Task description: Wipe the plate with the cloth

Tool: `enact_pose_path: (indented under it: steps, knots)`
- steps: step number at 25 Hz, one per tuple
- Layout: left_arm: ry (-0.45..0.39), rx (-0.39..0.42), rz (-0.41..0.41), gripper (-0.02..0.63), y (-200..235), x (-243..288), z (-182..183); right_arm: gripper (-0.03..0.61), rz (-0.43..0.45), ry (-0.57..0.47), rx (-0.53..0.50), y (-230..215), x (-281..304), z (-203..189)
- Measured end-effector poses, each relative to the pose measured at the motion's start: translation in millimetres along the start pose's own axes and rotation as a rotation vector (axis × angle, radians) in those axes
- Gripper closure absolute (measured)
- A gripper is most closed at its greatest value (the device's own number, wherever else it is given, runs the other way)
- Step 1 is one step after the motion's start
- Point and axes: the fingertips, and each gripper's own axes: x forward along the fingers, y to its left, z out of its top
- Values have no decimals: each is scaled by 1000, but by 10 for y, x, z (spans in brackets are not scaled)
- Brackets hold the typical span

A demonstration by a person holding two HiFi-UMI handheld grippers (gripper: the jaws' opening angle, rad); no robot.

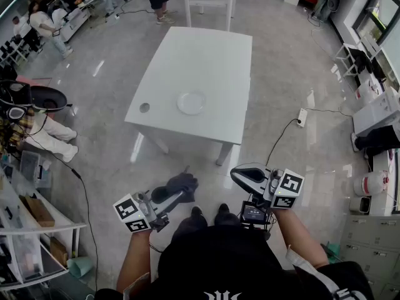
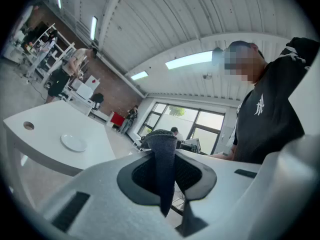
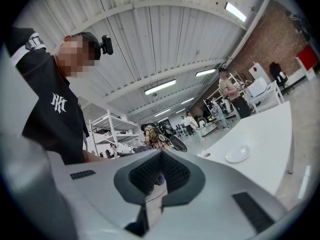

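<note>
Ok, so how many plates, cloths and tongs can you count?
plate: 1
cloth: 1
tongs: 2, the left tongs and the right tongs
Total: 4

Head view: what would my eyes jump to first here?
The big white table stands in the middle, with a small round white plate near its closer edge. Nearer the camera, the left gripper is shut on a dark grey cloth, and the right gripper beside it is shut and empty.
</note>
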Motion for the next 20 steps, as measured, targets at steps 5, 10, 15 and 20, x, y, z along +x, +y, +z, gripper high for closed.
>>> enact_pose_path:
  steps: [5, 10, 15, 20]
  knots:
    - [-5, 9, 19, 563, 48, 36, 37, 575, 10, -2, 0, -18, -39, 9]
    - [-11, 23, 29, 563, 26, 121, 61, 574, 25, -26, 21, -52, -137, 48]
    - [4, 29, 41, 563, 0, 293, 6, 572, 61, -84, 35, -97, -291, 194]
    - [17, 46, 109, 563, 50, 503, -47, 572, 35, -137, 82, -314, -514, 228]
